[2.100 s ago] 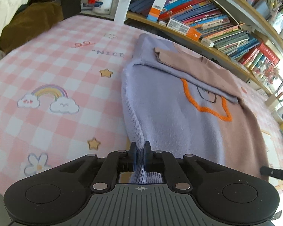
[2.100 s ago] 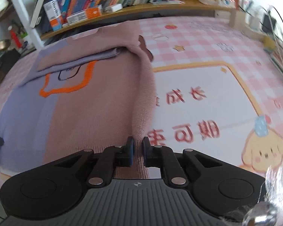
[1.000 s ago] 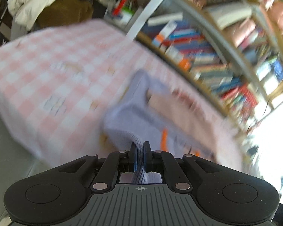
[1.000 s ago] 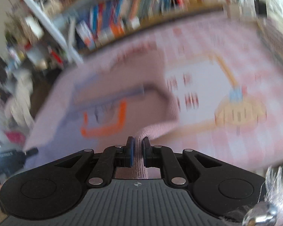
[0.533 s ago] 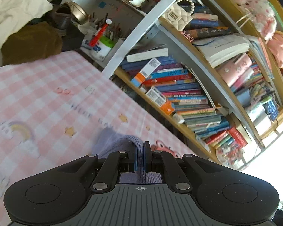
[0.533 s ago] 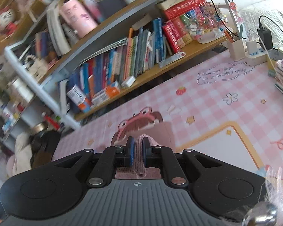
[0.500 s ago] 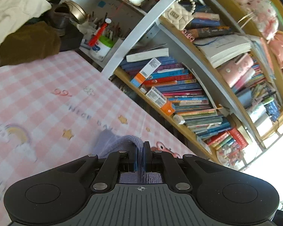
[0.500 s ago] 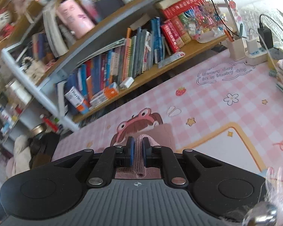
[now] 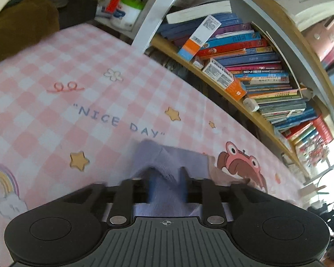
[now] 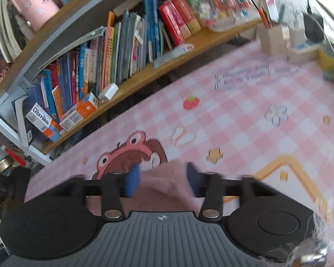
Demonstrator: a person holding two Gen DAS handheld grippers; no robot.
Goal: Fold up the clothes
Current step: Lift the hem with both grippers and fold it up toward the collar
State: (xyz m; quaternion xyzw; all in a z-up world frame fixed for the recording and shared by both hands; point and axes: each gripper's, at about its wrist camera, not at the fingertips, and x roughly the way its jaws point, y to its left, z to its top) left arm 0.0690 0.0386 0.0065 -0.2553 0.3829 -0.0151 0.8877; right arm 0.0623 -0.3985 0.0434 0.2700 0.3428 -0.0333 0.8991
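Observation:
A lilac and dusty-pink knit sweater lies folded on the pink checked tablecloth (image 9: 55, 102). Its lilac part (image 9: 167, 162) sits between the fingers of my left gripper (image 9: 167, 189), whose jaws stand apart, no longer pinching it. Its pink part (image 10: 164, 184) sits between the blue-padded fingers of my right gripper (image 10: 161, 180), also spread apart. Most of the sweater is hidden under the gripper bodies.
A bookshelf with rows of books (image 9: 245, 51) runs along the table's far edge; it also shows in the right wrist view (image 10: 122, 44). A brown bundle (image 9: 15, 33) lies at far left. A wooden pen holder (image 10: 270, 37) and charger stand at far right.
Both grippers carried the sweater's near hem up and over toward the far edge, then lowered. Both jaws, shut on the cloth half a second ago, have now opened and let it go.

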